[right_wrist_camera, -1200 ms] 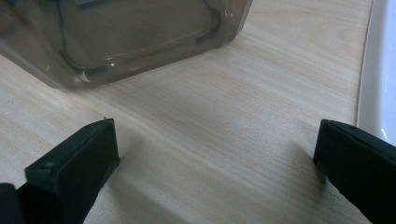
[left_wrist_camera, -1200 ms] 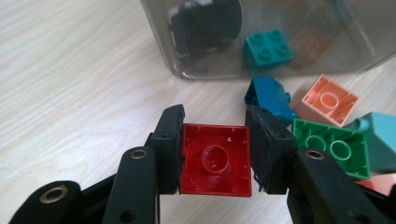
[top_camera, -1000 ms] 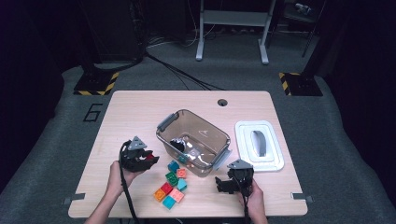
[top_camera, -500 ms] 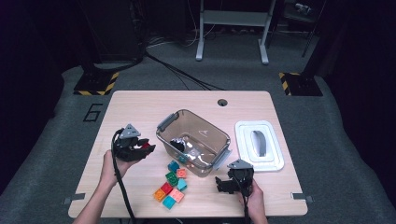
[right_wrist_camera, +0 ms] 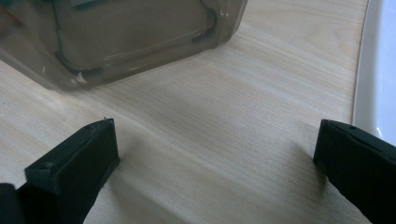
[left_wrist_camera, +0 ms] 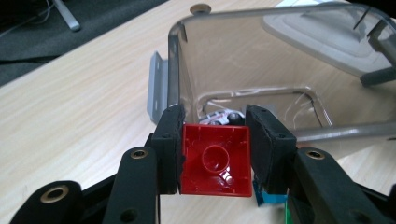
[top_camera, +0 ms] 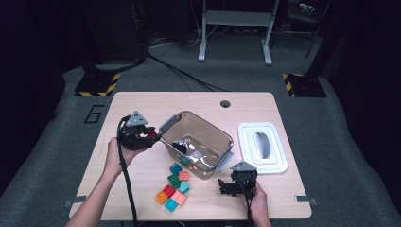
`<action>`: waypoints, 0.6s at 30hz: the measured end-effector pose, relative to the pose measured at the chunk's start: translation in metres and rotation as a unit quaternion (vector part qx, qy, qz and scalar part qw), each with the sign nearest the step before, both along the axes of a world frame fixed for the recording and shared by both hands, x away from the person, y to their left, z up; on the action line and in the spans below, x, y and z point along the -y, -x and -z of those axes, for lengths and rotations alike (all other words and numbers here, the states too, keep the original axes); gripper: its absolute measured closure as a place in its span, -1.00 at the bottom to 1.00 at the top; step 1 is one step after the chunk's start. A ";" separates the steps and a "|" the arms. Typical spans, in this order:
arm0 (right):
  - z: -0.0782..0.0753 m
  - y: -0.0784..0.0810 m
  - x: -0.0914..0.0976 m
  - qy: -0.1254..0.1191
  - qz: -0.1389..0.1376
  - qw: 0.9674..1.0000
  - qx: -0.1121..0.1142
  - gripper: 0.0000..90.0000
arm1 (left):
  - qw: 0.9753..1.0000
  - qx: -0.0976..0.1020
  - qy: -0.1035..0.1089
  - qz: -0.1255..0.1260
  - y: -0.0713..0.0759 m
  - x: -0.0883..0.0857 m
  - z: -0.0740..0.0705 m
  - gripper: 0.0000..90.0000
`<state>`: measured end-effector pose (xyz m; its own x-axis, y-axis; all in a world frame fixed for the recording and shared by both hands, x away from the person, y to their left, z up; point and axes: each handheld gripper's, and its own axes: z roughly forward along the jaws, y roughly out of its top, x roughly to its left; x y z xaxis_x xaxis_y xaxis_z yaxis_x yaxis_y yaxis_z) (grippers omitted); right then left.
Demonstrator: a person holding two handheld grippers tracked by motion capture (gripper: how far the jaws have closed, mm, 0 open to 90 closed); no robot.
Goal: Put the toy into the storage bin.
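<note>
Near the table's left edge, the left gripper (top_camera: 150, 136) clamped a red toy brick (left_wrist_camera: 215, 160) beside the clear bin (top_camera: 213, 133). It looked mid-carry; next, over the rim and let go. The right gripper (top_camera: 226, 186) sat wide open, empty.

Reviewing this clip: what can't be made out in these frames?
- Dark thing in the clear bin: too small in the high view; in the left gripper view the red block and jaws cover most of it.
- Blue and green blocks: left gripper view, cut off behind the jaw.
- White lid: right gripper view, cut by the edge.

A red toy brick (left_wrist_camera: 215, 161), hollow underside with its round tube facing the camera, sits clamped between the left claw (left_wrist_camera: 212, 149) jaws beside the clear bin's (left_wrist_camera: 173, 70) rim.
</note>
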<state>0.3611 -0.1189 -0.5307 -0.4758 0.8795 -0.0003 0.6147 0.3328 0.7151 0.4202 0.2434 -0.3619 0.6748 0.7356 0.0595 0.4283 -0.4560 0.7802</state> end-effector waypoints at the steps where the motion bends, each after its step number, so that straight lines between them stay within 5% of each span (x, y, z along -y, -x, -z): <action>1: 0.000 0.000 0.000 0.000 0.000 1.000 0.000 -1.00 | 1.000 0.000 -0.003 0.002 -0.002 0.003 -0.003 0.31; 10: 0.000 0.000 0.000 0.000 0.000 1.000 0.000 -1.00 | 1.000 0.010 -0.014 0.007 -0.017 0.022 -0.018 0.31; 18: 0.000 0.000 0.000 0.000 0.000 1.000 0.000 -1.00 | 0.999 0.013 -0.031 0.014 -0.030 0.043 -0.017 0.31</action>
